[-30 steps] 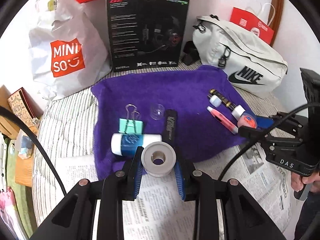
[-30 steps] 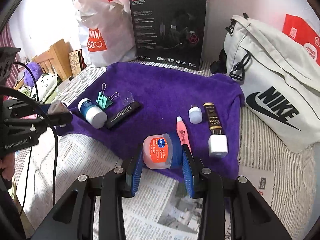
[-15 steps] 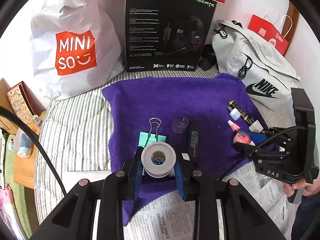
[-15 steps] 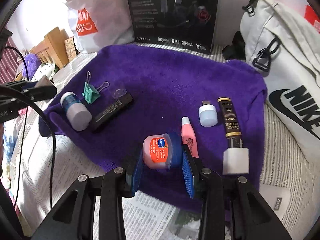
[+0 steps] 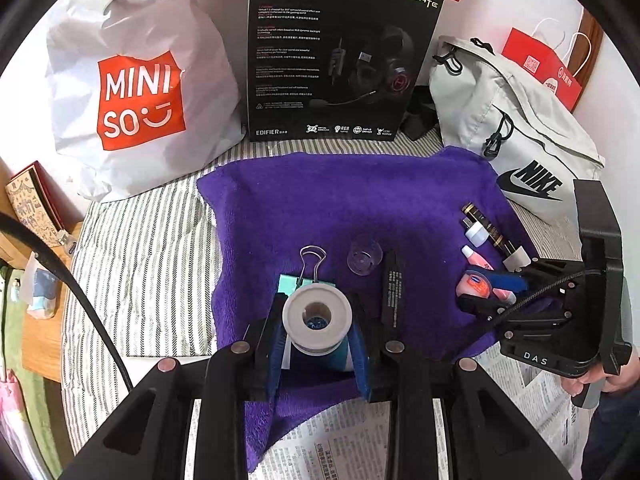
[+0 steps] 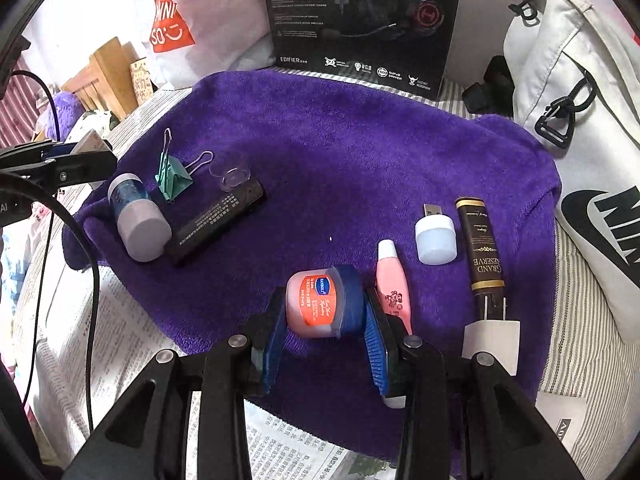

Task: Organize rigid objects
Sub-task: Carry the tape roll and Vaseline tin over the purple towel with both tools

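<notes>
My left gripper [image 5: 318, 340] is shut on a white tape roll [image 5: 317, 316] and holds it over the near edge of the purple towel [image 5: 352, 196], above a blue bottle [image 6: 136, 216] lying there. My right gripper [image 6: 326, 320] is shut on a small pink jar with a blue lid [image 6: 320, 306], low over the towel's near right part. On the towel lie a green binder clip [image 5: 306, 276], a clear cap [image 5: 364, 256], a black stick [image 5: 392, 292], a pink tube [image 6: 394, 284], a white USB plug [image 6: 435, 236] and a brown tube [image 6: 482, 248].
A black headset box [image 5: 340, 52], a white Miniso bag [image 5: 136, 92] and a grey Nike bag [image 5: 512, 132] stand behind the towel. Newspaper [image 5: 332, 452] lies in front of it on the striped bedding [image 5: 148, 272]. A wooden stand [image 5: 36, 280] is at the left.
Both grippers moved forward over the towel with their objects still held. The left one now hangs above the blue bottle; the right one is closer to the pink tube.
</notes>
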Demonstrator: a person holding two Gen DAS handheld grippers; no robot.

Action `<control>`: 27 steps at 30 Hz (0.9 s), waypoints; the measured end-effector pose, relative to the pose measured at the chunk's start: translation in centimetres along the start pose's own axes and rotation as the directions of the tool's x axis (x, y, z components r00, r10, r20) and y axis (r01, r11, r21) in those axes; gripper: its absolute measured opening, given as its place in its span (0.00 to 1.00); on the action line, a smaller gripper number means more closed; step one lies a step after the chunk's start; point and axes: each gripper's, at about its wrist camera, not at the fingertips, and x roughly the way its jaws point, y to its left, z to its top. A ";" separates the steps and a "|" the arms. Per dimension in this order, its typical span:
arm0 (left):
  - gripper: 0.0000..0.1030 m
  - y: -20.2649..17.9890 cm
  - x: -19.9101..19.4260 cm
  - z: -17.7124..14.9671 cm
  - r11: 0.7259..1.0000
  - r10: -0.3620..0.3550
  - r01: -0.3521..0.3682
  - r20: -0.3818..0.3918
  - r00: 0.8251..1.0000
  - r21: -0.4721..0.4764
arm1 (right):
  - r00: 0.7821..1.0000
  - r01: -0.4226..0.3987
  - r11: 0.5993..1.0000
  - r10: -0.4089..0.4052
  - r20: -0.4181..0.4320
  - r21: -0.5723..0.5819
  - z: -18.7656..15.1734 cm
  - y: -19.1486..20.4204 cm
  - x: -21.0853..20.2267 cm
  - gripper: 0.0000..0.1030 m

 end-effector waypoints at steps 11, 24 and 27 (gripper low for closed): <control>0.27 -1.5 0.8 0.8 0.998 -0.062 0.062 -0.012 0.998 0.008 | 0.999 -0.051 0.999 0.051 -0.003 0.009 -0.4 -0.6 -0.5 0.44; 0.27 -3.7 4.7 1.6 0.997 -0.068 0.071 -0.100 0.993 0.023 | 0.996 -0.019 0.998 0.013 0.085 0.066 -1.4 -2.4 -4.8 0.49; 0.27 -4.0 5.6 1.7 0.998 -0.062 0.065 -0.122 0.991 0.026 | 0.995 -0.014 0.996 0.005 0.100 0.084 -1.8 -3.1 -5.7 0.50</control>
